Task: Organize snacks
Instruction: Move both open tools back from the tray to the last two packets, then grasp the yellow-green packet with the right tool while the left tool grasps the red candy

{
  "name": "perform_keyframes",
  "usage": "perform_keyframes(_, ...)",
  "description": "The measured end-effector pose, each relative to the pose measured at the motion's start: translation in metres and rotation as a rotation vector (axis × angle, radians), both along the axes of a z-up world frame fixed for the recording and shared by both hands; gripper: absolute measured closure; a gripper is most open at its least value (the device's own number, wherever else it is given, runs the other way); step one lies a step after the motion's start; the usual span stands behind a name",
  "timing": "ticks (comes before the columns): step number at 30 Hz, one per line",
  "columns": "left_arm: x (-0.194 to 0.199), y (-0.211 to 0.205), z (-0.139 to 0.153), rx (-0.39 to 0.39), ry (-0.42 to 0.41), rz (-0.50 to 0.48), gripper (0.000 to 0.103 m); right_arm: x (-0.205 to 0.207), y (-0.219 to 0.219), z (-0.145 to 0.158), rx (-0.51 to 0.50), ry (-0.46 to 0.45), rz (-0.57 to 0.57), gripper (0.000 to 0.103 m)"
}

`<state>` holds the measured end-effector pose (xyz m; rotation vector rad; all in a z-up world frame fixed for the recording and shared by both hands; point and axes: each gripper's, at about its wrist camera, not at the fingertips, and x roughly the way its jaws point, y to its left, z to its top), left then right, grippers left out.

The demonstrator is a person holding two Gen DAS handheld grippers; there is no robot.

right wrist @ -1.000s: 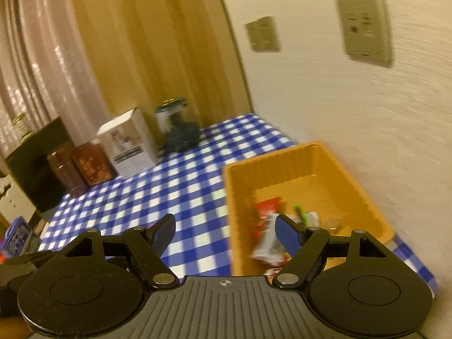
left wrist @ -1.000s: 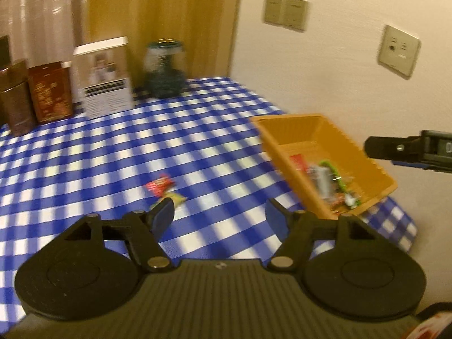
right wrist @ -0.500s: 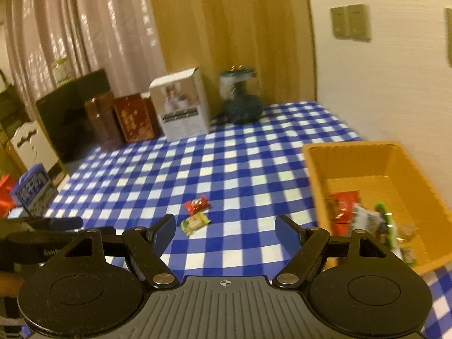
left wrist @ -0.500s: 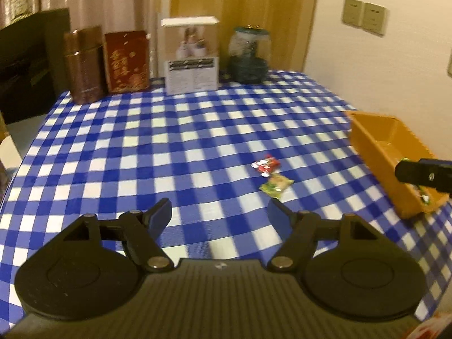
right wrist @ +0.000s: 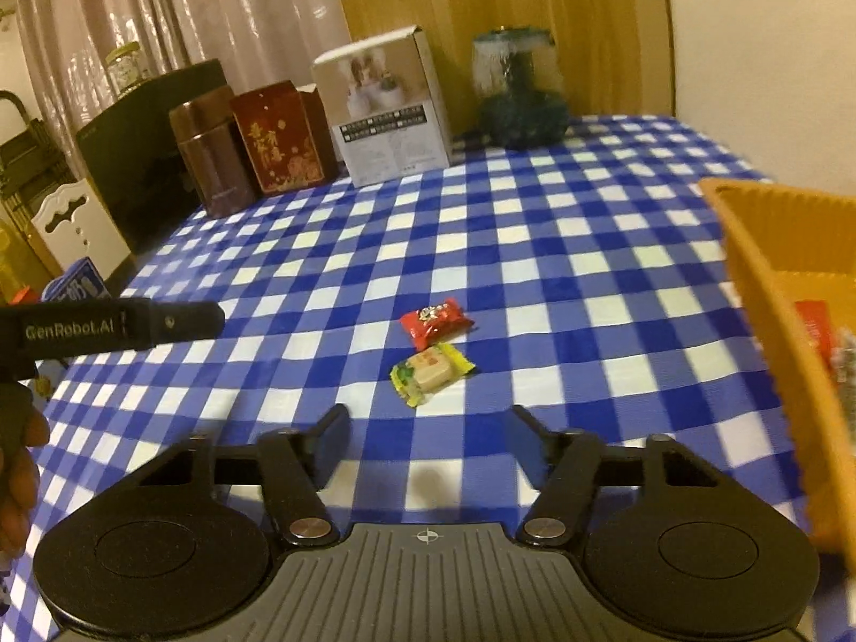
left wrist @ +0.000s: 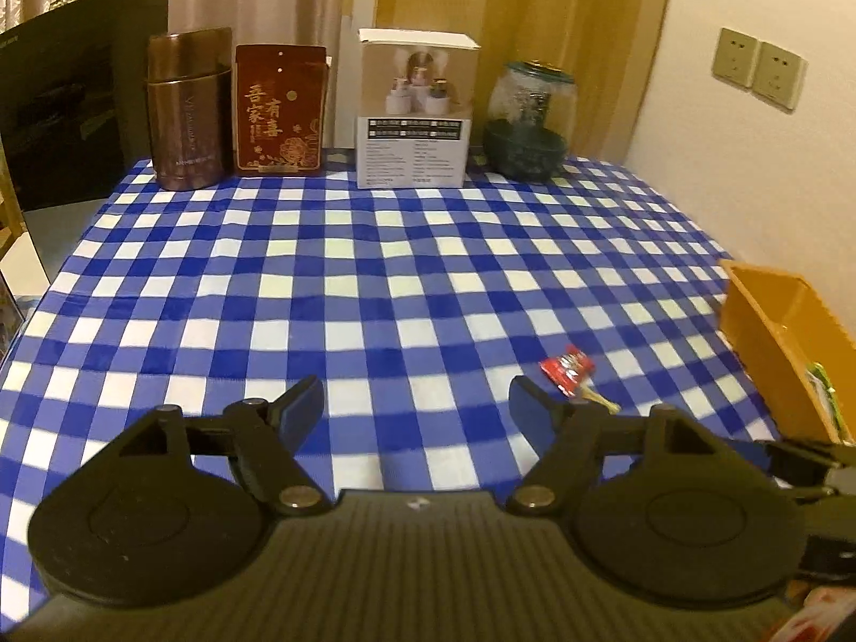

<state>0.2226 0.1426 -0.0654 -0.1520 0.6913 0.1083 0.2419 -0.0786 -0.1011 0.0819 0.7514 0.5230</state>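
Along the far edge of the blue-and-white checked tablecloth (left wrist: 374, 278) stands a row, from the left: a brown tin (left wrist: 186, 109), a red box with gold characters (left wrist: 280, 109), a white product box (left wrist: 416, 109) and a glass jar with dark contents (left wrist: 528, 120).

In the left wrist view, the left gripper (left wrist: 416, 406) hangs over bare cloth with its jaws wide and nothing between them. The red snack packet (left wrist: 567, 367) lies just ahead of and outside its right-hand fingertip, and only a corner of the yellow snack packet (left wrist: 602, 400) shows past that finger. At the right edge sits the orange bin (left wrist: 770, 353), with a few wrappers visible inside against its near wall.

In the right wrist view, the left gripper appears as a dark bar at the far left, with part of a hand below it. The right gripper (right wrist: 428, 436) points down at the cloth; its jaws are closing, moderately apart, and empty. The yellow snack packet (right wrist: 432, 373) lies on the cloth just ahead of the fingertips, roughly on the line between them but beyond them, untouched. The red snack packet (right wrist: 436, 322) lies just behind it, farther from the fingers, the two almost touching. The orange bin (right wrist: 770, 289) fills the right side, blurred, with a red wrapper inside.
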Motion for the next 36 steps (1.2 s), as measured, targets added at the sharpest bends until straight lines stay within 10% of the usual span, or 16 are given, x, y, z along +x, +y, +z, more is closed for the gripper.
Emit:
perform_keyframes(22,0.03,0.008,-0.026,-0.011,0.065,0.015,0.027,0.042,0.061,-0.027,-0.115,-0.066,-0.06,0.057)
perform_keyframes(27,0.033,0.007,-0.028,-0.022,0.073,0.006,0.027,0.037,0.061,-0.03,-0.195,-0.118,-0.03,0.076)
perform_keyframes(36,0.044,-0.01,-0.037,-0.008,0.086,-0.161,0.027,0.046,0.017,-0.011,-0.161,-0.074,-0.093,0.079)
